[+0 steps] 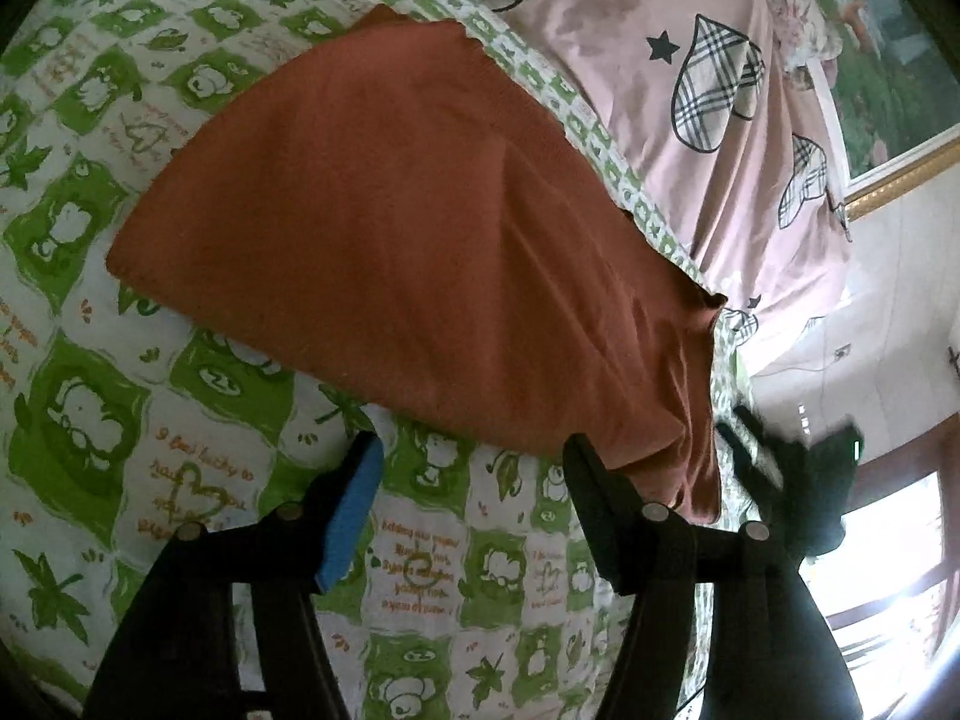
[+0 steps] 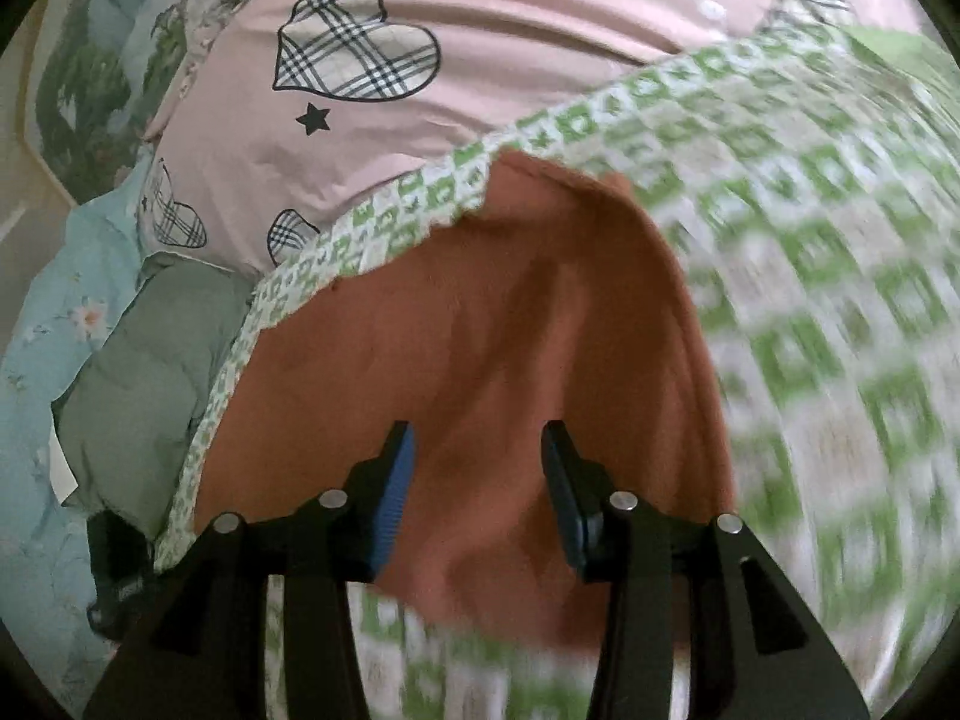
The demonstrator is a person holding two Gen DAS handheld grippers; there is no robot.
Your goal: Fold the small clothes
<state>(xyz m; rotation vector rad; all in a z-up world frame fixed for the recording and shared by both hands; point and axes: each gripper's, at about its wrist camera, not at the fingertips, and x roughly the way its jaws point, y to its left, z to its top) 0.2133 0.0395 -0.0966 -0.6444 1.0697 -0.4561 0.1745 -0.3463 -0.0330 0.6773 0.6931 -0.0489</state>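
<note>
We hold the left gripper [image 1: 474, 474] low over the green-and-white printed sheet [image 1: 78, 228] with its jaws spread wide and nothing between them. The rust-orange garment [image 1: 408, 252] lies flat on that sheet just ahead of it, folded into a broad wedge with a soft crease running down its middle. Its near corner droops beside our right-hand finger [image 1: 591, 480], though we cannot tell whether cloth and finger touch. The garment's far edge runs along the edge of the sheet, where the pink bedcover [image 1: 690, 120] with plaid hearts begins.

From the right wrist view, the right gripper [image 2: 477, 474] hovers over the same garment [image 2: 480, 324], jaws parted and gripping nothing, with the orange fabric showing through the gap between the blue pads [image 2: 393, 492]. This view is blurred on the right side, so the sheet's [image 2: 810, 276] print smears there. At the sheet's left edge a grey-green cushion [image 2: 150, 372] sits against a pale blue floral cloth [image 2: 42, 348], and the pink bedcover [image 2: 480, 30] spreads beyond the far edge.
</note>
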